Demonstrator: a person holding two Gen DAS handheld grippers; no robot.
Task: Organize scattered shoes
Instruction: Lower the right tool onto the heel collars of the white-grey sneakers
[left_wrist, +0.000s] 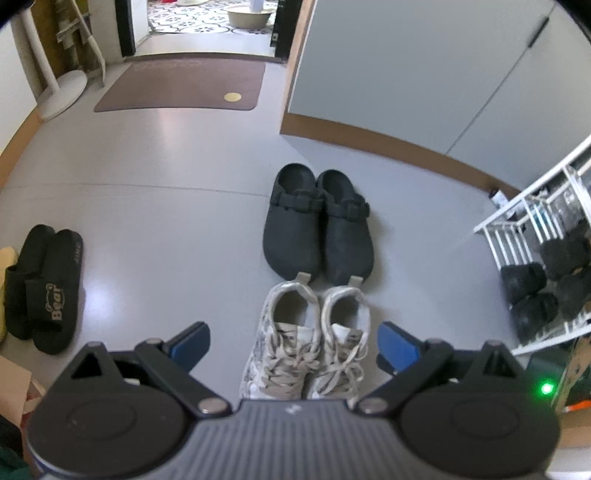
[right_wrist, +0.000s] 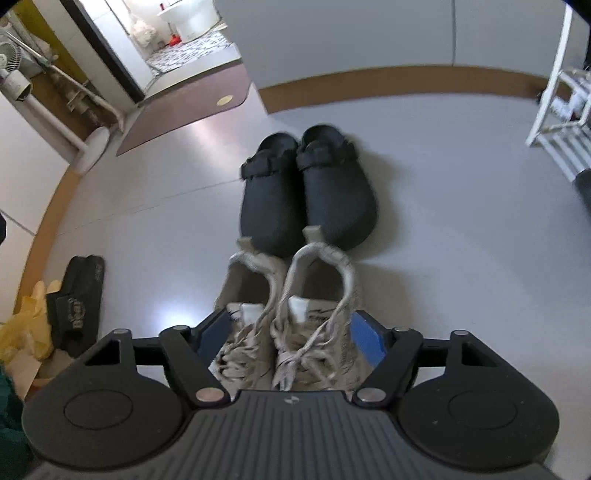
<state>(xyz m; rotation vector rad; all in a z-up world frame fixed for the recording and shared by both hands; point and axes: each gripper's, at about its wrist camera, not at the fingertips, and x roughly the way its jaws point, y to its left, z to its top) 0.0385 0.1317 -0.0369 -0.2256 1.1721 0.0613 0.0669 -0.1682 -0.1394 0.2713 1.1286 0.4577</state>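
1. Sneakers (right_wrist: 284, 325) – light, soft knit uppers, floppy laces; prob. squash under a squeeze. Best hold: across both at the midfoot, or by the stiffer heel collars.
2. Look: beige-grey pair, side by side, heels touching the toes of the black clogs (right_wrist: 308, 188) on the floor (right_wrist: 461, 240).
3. Right gripper (right_wrist: 290, 332) – spread, pads flanking both sneakers; contact unclear.
4. Left gripper (left_wrist: 295, 347) wide apart, holding nothing.

Grey glossy floor (left_wrist: 166, 155), brown mat (left_wrist: 181, 85) by doorway, white rack (left_wrist: 532, 206) rt.
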